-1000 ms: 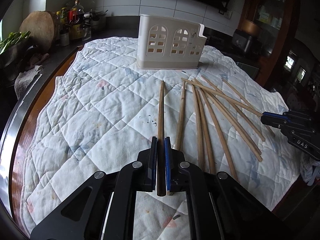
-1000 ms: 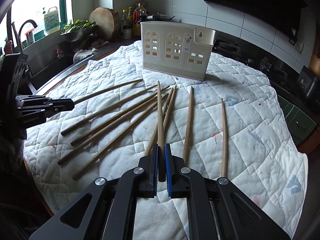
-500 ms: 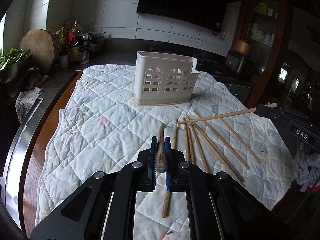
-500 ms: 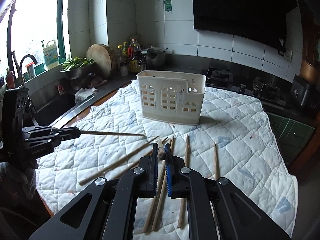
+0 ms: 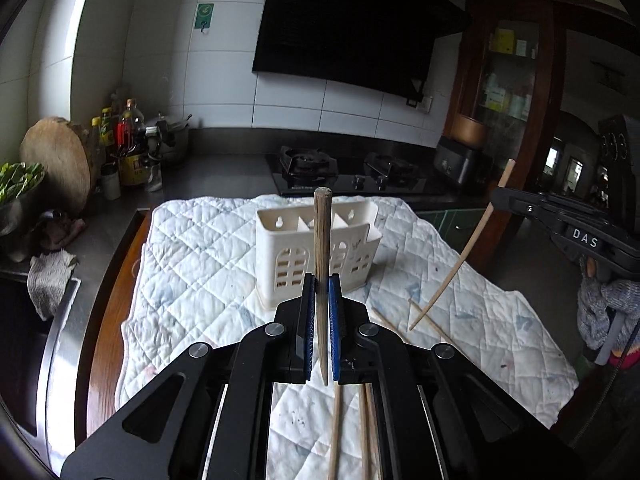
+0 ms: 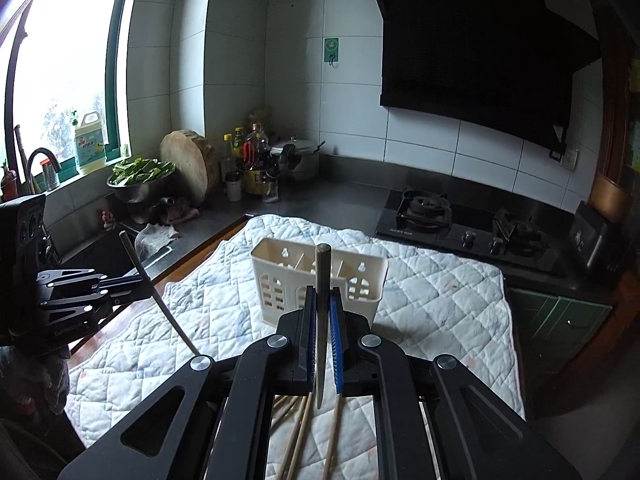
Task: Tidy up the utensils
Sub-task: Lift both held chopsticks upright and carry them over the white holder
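Left gripper (image 5: 322,292): jaws clamped on a wooden chopstick (image 5: 322,240), which stands near-upright between the blue pads, blunt end up, tapered tip down. In the right wrist view the same gripper (image 6: 140,280) appears at nine o'clock, its stick slanting down toward the quilt.

Right gripper (image 6: 323,304): jaws clamped on a second chopstick (image 6: 322,280), likewise upright, blunt end uppermost. From the left wrist view this gripper (image 5: 500,196) sits at three o'clock, its curved chopstick (image 5: 460,260) tilted, tip hanging just above the cloth.

Both sticks are lifted clear of the surface.

White slotted utensil holder (image 5: 316,256): upright on the quilted cloth (image 5: 192,272), at twelve o'clock beyond each gripper. Divided compartments visible from above; whether anything is inside cannot be told.

Loose chopsticks (image 5: 360,432): lying flat on the cloth beneath and just right of the left gripper; more show (image 6: 300,432) under the right gripper at six o'clock.

Surroundings: gas hob (image 6: 460,220) behind the cloth; round chopping block (image 6: 188,168) and sauce bottles (image 6: 252,168) at ten o'clock.
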The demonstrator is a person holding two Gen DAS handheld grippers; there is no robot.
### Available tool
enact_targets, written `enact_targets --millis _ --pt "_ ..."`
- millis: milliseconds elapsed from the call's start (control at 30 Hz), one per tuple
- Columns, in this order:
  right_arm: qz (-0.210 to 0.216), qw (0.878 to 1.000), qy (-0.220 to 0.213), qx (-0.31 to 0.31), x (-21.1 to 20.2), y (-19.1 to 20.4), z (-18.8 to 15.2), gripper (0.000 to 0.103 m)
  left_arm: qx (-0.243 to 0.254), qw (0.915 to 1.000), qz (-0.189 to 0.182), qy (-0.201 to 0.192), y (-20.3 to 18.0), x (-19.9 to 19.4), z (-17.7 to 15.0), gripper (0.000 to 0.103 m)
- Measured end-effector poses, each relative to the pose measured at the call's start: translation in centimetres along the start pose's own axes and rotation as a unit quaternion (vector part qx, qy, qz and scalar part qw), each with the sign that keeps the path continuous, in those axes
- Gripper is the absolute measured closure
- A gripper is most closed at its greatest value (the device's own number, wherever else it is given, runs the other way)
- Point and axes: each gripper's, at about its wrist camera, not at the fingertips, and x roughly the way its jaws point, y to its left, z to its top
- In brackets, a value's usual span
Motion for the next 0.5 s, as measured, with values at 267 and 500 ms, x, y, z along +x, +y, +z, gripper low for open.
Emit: enact_targets --millis 267,500 --pt "-0.034 0.999 -0.032 -0.004 2.3 -1.4 5.2 0.096 -0.004 0.9974 0.009 -0.072 0.5 -0.6 7.4 0.098" --pt "-0.045 0.998 -0.050 -0.001 5.1 -2.4 7.6 0.096 -0.021 0.9924 0.039 -0.115 1.5 0.8 11.3 0.098"
